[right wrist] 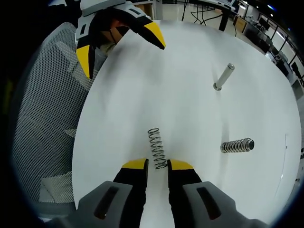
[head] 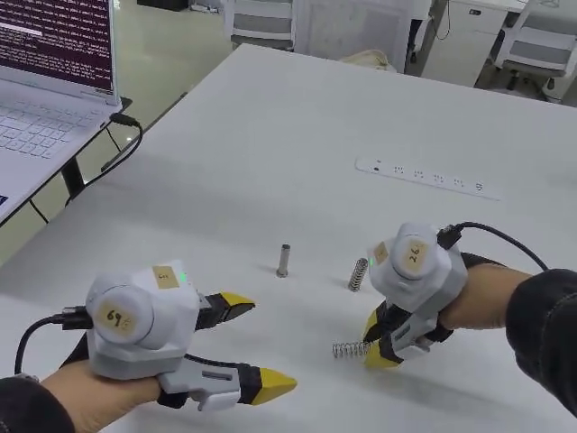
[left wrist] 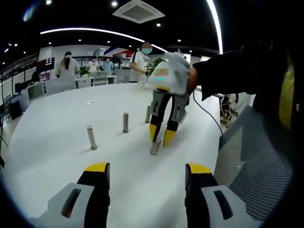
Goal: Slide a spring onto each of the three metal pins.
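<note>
**One open, one narrowed**

At seven o'clock on the table (head: 270, 135), the left gripper (head: 263, 341) rests with jaws spread, nothing between them. The bare pin (head: 283, 260) stands mid-table, with the sprung pin (head: 359, 274) at its three o'clock. At five o'clock the right gripper (head: 374, 345) has its tips flanking one end of the loose spring (head: 350, 348), which lies flat — pinched or not, I cannot tell.

A white table (head: 270, 135) carries a white power strip (head: 428, 177) near its far right side. At the left edge an open laptop (head: 45, 90) shows lines of text on a dark screen, with a black cable (head: 126, 144) plugged into its side. A grey mesh chair (left wrist: 251, 152) stands beside the table. People (left wrist: 66, 66) stand in the background under a curved ceiling light (left wrist: 95, 31).
</note>
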Demonstrator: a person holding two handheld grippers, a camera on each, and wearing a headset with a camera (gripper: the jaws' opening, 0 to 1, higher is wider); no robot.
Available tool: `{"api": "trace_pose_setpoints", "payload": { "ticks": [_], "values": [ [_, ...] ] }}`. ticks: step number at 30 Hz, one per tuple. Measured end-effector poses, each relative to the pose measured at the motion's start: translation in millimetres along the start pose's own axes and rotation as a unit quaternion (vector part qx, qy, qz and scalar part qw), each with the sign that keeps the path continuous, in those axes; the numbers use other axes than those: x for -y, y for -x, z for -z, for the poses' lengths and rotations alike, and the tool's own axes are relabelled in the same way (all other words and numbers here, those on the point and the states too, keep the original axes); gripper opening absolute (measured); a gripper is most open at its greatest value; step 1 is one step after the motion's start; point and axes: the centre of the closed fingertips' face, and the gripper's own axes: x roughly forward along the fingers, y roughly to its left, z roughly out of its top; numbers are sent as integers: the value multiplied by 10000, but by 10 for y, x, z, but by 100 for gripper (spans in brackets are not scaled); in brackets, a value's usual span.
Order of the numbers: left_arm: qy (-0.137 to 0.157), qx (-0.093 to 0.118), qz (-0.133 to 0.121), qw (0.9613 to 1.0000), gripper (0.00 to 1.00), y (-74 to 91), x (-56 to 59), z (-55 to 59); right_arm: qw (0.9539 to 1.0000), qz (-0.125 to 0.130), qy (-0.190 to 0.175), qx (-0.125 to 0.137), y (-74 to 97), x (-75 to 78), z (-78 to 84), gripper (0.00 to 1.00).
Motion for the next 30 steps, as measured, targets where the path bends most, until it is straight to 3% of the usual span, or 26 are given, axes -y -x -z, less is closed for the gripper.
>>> {"api": "trace_pose_setpoints", "payload": {
  "ticks": [12,20,30],
  "values": [
    [-42,16,37,10000,59,-35,16,-26,9999,47,156,-55,42,15,-8,8],
    [-153,50,160,9997,57,-90,76,-92,9999,-10,104,7,253,-106,-165,8],
    [-271,122,310,9991,55,-102,167,-174,9994,60,326,46,442,-228,-400,8]
  ]
}}
